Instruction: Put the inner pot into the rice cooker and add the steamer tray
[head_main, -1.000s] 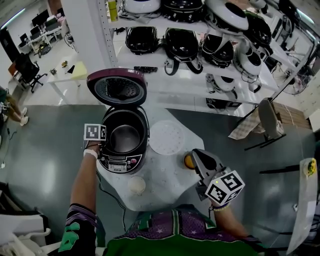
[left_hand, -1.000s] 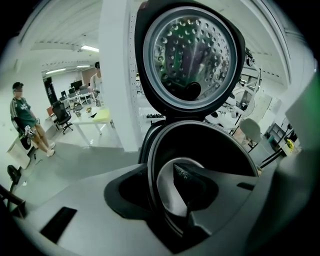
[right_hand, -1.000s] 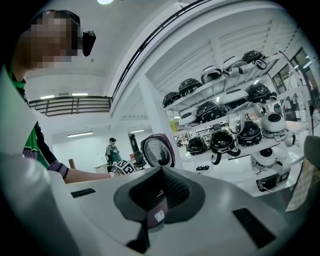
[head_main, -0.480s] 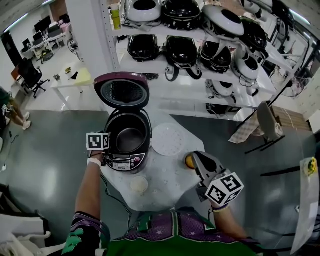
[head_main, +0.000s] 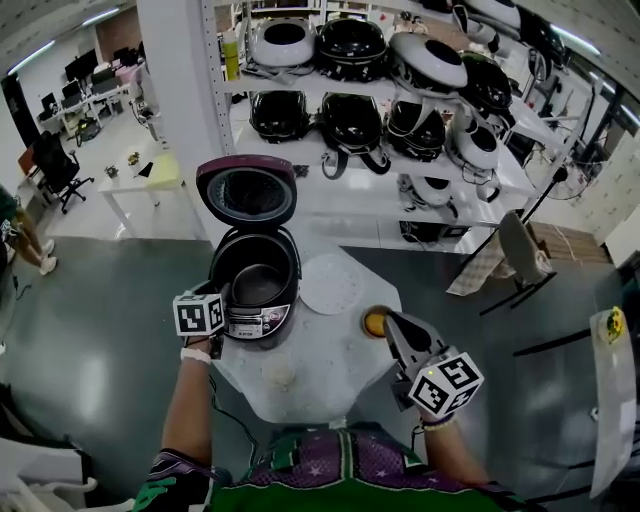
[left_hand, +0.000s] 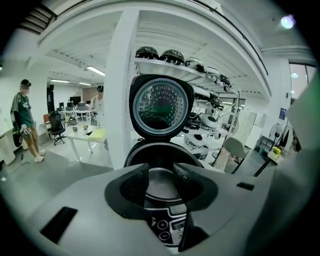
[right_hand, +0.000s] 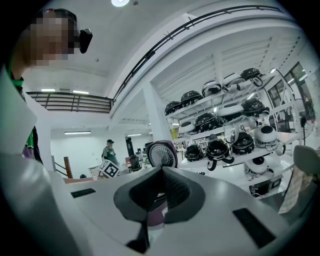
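The purple rice cooker (head_main: 252, 300) stands on the small white table (head_main: 330, 355) with its lid (head_main: 247, 190) raised. The metal inner pot (head_main: 258, 284) sits inside it. The round white steamer tray (head_main: 330, 283) lies flat on the table just right of the cooker. My left gripper (head_main: 220, 300) hovers at the cooker's front left, open, with nothing between its pads; in the left gripper view the pot (left_hand: 161, 187) shows through the gap. My right gripper (head_main: 390, 320) is shut and empty at the table's right edge, a short way right of the tray.
An orange object (head_main: 374, 323) lies by the right gripper's tips. A small white bowl (head_main: 278, 376) sits near the table's front. Shelves (head_main: 380, 150) holding several rice cookers stand behind. A chair (head_main: 515, 250) is at the right, and a person (left_hand: 23, 120) stands far left.
My left gripper has drawn back from the cooker's left rim toward me and risen, jaws still apart and empty. The right gripper stays shut by the orange object.
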